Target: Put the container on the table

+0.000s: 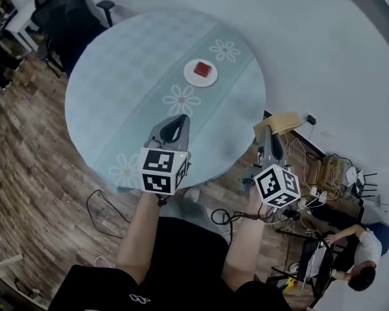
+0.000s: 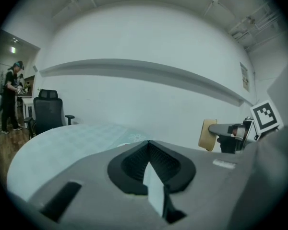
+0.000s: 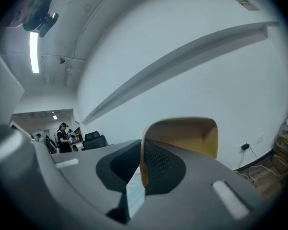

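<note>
The container (image 1: 286, 123) is a tan, open box with rounded corners. My right gripper (image 1: 267, 131) is shut on one of its walls and holds it in the air just off the right edge of the round table (image 1: 117, 63). The right gripper view shows that wall (image 3: 143, 143) pinched between the jaws, with the container's opening (image 3: 187, 138) beyond. My left gripper (image 1: 180, 118) hovers over the table's near side, jaws together and empty. From the left gripper view, the container (image 2: 207, 134) hangs to the right on the other gripper.
A white plate (image 1: 200, 72) with a red block (image 1: 201, 69) sits on the pale blue flowered cloth toward the far side. A black office chair (image 1: 65, 18) stands behind the table. Cables (image 1: 311, 173) and boxes lie on the floor at right, near a seated person (image 1: 363, 251).
</note>
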### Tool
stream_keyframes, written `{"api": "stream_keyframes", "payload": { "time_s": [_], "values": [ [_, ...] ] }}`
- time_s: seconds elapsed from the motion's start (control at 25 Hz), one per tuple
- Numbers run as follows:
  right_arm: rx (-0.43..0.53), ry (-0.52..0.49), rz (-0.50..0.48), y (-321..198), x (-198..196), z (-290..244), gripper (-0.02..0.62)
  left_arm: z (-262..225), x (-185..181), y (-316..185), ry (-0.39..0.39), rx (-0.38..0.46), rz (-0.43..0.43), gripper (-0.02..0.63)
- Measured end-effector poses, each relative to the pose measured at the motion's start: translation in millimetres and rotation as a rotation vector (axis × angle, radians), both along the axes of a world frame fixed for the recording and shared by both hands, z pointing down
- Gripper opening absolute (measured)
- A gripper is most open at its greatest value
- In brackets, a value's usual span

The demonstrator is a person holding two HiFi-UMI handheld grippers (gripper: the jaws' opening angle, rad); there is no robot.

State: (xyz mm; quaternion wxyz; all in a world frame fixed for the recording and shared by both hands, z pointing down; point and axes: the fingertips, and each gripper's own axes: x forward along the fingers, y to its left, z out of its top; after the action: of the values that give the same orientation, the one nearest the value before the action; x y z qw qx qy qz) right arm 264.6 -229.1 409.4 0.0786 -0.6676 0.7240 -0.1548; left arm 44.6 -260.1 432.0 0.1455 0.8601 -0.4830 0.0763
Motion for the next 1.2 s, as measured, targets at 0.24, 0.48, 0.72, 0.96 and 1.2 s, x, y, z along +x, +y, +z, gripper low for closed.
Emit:
{"api": "stream_keyframes", "payload": {
  "time_s": [0.24,0.48,0.72,0.96,1.2],
  "values": [
    [-0.098,0.2,-0.19,-39.9,-44.0,25.2,0.023,26.7,-11.9,-32.6,0.003,-0.058,-0.053,0.002],
    [-0.428,0.596,-0.569,-44.8,-114.3,123.1,0.025,79.5,-17.3,-56.3,-0.018,-0.167,-0.057,0.002],
    [-0.685,0.907,-0.858,-25.3,-149.7,206.8,0.025,111.9,-27.2,-73.7,-0.019,-0.229,-0.07,0.002],
    [-0.738,0.927,-0.938,-9.8,-169.8,251.6,0.03,146.6,-56.7,-68.6,-0.006,-0.299,-0.126,0.002],
    [-0.701,0.862,-0.958,-5.5,-183.4,258.6,0.099,148.7,-60.9,-69.8,0.002,-0.299,-0.135,0.002]
  ]
}}
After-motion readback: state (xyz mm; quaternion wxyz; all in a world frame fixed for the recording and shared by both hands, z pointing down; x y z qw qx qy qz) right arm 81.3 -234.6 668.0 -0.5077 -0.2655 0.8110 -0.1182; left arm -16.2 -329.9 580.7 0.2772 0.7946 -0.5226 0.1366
